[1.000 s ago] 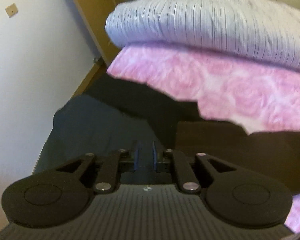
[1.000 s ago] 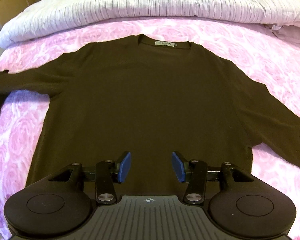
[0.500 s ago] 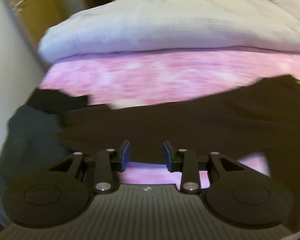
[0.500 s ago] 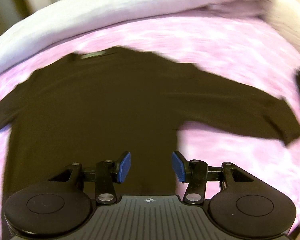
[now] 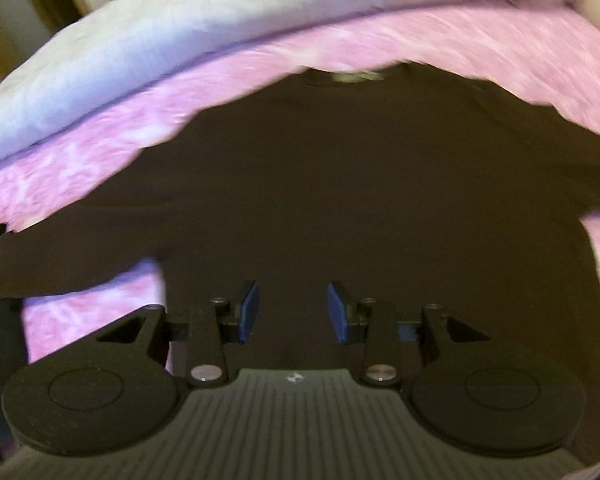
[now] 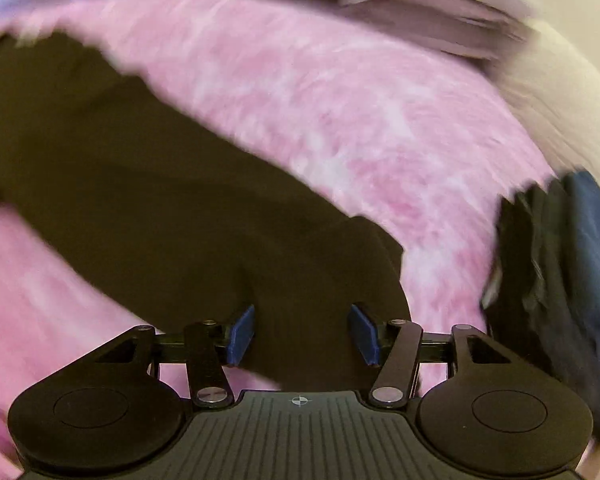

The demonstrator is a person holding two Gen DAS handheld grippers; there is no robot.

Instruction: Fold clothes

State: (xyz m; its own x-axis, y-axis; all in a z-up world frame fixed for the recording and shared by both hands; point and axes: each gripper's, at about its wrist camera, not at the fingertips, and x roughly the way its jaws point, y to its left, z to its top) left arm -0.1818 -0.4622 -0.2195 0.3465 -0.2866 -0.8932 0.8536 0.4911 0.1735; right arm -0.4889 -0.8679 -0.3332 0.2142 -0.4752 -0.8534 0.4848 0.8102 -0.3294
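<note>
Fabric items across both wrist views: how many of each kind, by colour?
Dark brown sweater: 1
Pink floral bedspread: 1
White striped duvet: 1
Dark blue and black clothes pile: 1, blurred, so pieces within it cannot be counted
Total: 4

Bedroom, pink bedspread, folded duvet

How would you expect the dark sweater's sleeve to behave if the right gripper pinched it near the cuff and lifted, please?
The sleeve lies flat and thin on the pink bedspread, so it would probably drape limply from the right gripper. It looks light, and the spread-out sweater would likely drag along.
</note>
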